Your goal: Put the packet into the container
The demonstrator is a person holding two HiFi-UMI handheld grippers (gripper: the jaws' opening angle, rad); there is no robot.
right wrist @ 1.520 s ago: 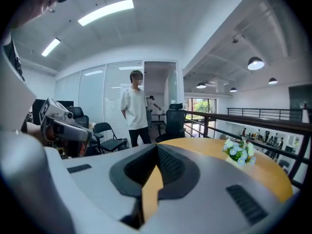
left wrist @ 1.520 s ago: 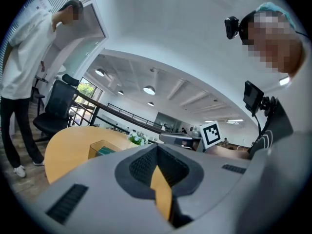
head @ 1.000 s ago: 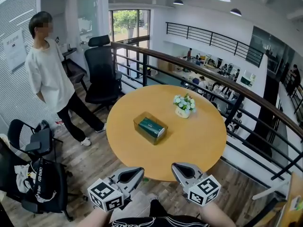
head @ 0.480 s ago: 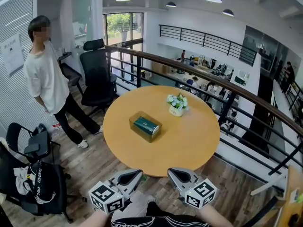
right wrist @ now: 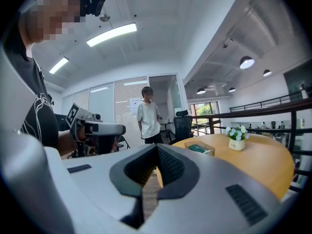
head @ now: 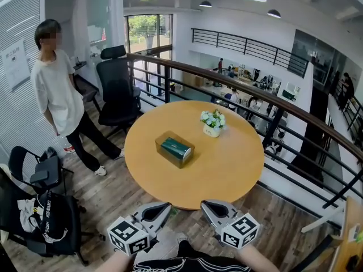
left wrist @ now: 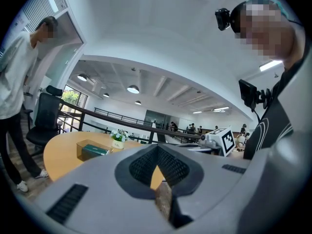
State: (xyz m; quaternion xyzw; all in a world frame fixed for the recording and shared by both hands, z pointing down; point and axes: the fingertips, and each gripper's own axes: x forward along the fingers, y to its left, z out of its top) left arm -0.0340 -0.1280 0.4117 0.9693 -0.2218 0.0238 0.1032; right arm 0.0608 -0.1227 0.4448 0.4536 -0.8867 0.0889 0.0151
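Note:
On the round wooden table (head: 227,169) stands a clear rectangular container (head: 168,156), and a green packet (head: 176,148) lies inside it. Both grippers hover side by side just short of the table's near edge, well away from the container. My left gripper (head: 161,208) is shut with nothing between its jaws, and so is my right gripper (head: 209,206). In the left gripper view the container (left wrist: 83,149) with the packet (left wrist: 95,150) shows at the far left, past the shut left gripper (left wrist: 157,172). In the right gripper view the container (right wrist: 208,151) sits beyond the shut right gripper (right wrist: 155,169).
A small pot of white flowers (head: 212,123) stands on the table behind the container. A dark railing (head: 272,103) curves round the far side. A person (head: 57,95) stands at the left beside a black office chair (head: 116,89). More chairs with bags (head: 45,208) are at near left.
Over the last second the view drew back a little from the table and the right gripper shifted slightly left. The container and packet have not moved; both grippers stayed shut.

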